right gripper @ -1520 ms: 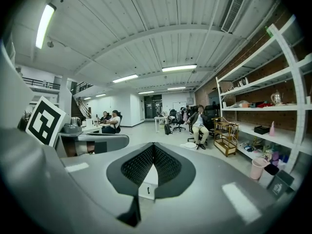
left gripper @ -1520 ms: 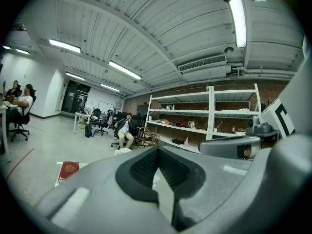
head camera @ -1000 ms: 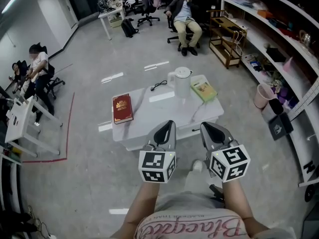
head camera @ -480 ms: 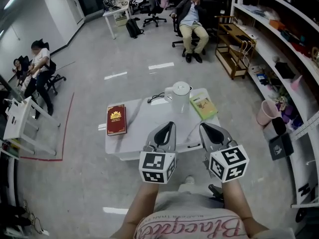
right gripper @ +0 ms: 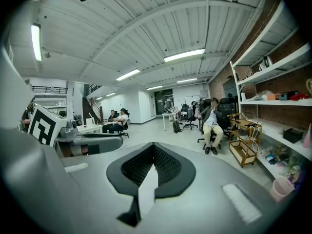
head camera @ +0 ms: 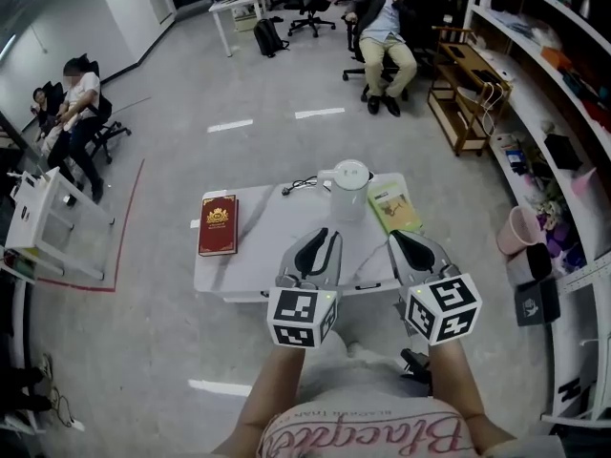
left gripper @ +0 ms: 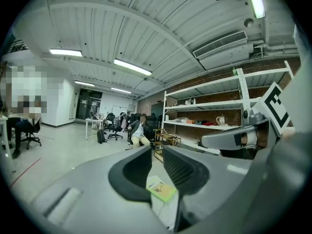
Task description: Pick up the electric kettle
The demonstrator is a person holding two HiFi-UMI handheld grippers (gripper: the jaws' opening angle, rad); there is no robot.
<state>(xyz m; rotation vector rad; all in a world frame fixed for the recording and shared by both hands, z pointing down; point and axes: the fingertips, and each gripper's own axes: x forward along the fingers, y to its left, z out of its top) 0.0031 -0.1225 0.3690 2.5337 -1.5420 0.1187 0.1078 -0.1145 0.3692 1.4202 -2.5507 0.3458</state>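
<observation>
The white electric kettle [head camera: 349, 189] stands upright at the far edge of a low white table [head camera: 277, 251], lid on, handle to its left. Both grippers are held side by side above the table's near edge, well short of the kettle. My left gripper [head camera: 327, 234] [left gripper: 157, 155] has its jaws a narrow gap apart with nothing between them; a green book [left gripper: 160, 189] shows through the gap. My right gripper [head camera: 393, 237] [right gripper: 153, 147] has its jaw tips touching and holds nothing. The kettle is not seen in either gripper view.
A red book [head camera: 218, 224] lies on the table's left, a green book [head camera: 395, 208] right of the kettle, a black cable [head camera: 301, 184] behind it. Shelving [head camera: 535, 65] and a pink bin [head camera: 520, 229] line the right. A seated person [head camera: 387, 27] is beyond; others [head camera: 76, 103] sit far left.
The head view has shifted, so the table and kettle now sit lower in the frame and closer to the grippers. Both grippers keep the same pose.
</observation>
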